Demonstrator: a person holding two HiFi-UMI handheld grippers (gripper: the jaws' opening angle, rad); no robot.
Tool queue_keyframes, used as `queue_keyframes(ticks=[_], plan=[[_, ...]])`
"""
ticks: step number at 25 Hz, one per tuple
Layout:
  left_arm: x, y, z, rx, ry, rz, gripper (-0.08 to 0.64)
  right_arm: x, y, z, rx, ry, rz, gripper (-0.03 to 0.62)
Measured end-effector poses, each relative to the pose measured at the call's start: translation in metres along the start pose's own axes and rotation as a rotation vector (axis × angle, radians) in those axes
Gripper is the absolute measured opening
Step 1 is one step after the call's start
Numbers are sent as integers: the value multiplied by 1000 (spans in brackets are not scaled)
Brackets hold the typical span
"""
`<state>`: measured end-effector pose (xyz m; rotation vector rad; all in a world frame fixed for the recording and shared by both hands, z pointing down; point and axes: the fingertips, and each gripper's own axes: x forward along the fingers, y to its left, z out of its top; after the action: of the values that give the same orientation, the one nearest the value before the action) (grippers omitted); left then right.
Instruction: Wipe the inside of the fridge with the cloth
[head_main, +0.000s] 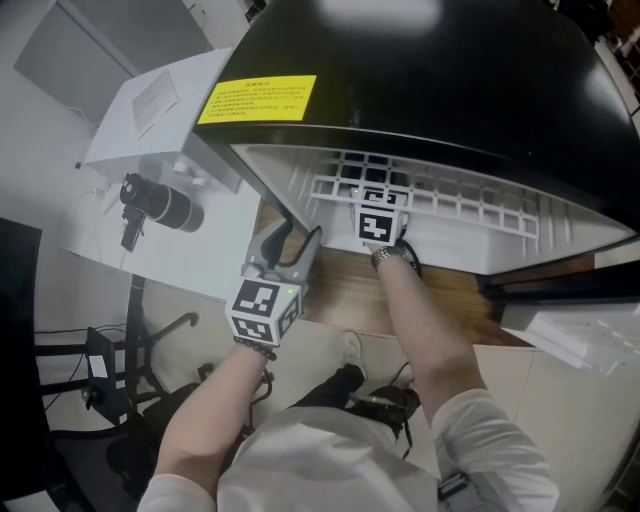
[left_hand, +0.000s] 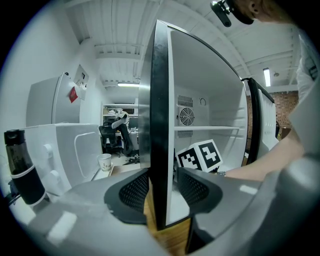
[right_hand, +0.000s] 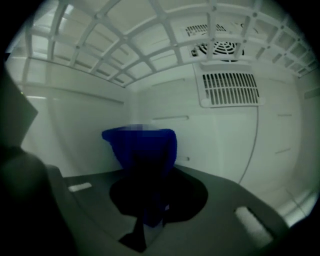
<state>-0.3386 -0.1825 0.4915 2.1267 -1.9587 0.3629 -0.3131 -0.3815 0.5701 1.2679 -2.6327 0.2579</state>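
Two grippers show in the head view. The left gripper (head_main: 290, 246) sits at the front left corner of the black-topped fridge (head_main: 420, 70), which bears one yellow label (head_main: 257, 98). The right gripper (head_main: 372, 192) reaches inside under one white wire shelf (head_main: 450, 197). The cloth is hidden here. One black bottle (head_main: 160, 203) lies on a white table (head_main: 190, 255) to the left of the fridge. In the left gripper view, the jaws stand fairly wide and press from both sides on the front edge of the fridge's left wall (left_hand: 160, 120), black outside and white inside. Past it, the white interior holds one solid shelf (left_hand: 205, 129), one round fan (left_hand: 186, 116) on the rear wall, and the right gripper's marker cube (left_hand: 200, 156) with the person's forearm behind it. The door (left_hand: 252, 125) stands open at the right. Outside, at the left, are one bottle (left_hand: 20, 165) and one paper cup (left_hand: 105, 162). In the right gripper view, the jaws are drawn close together on one cloth (right_hand: 145, 147). It is dark blue, bunched into a soft upright wad, and rises from the pads before the white rear wall; whether it touches that wall I cannot tell. Above runs the wire shelf (right_hand: 125, 55), and to the right are one slatted grille (right_hand: 230, 89) and the fan (right_hand: 220, 48) above it.
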Motion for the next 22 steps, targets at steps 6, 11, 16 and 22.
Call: queue_keyframes(ticks=[6, 11, 16, 22], plan=[[0, 1, 0, -3, 2, 18, 172, -13, -29, -1, 13, 1, -44, 43], [0, 1, 0, -6, 1, 30, 172, -23, -52, -1, 20, 4, -78, 43], [0, 2, 0, -10, 2, 42, 169, -32, -75, 0, 24, 3, -112, 43], [1, 3, 0, -15, 2, 51, 167, -44, -105, -2, 25, 6, -159, 43]])
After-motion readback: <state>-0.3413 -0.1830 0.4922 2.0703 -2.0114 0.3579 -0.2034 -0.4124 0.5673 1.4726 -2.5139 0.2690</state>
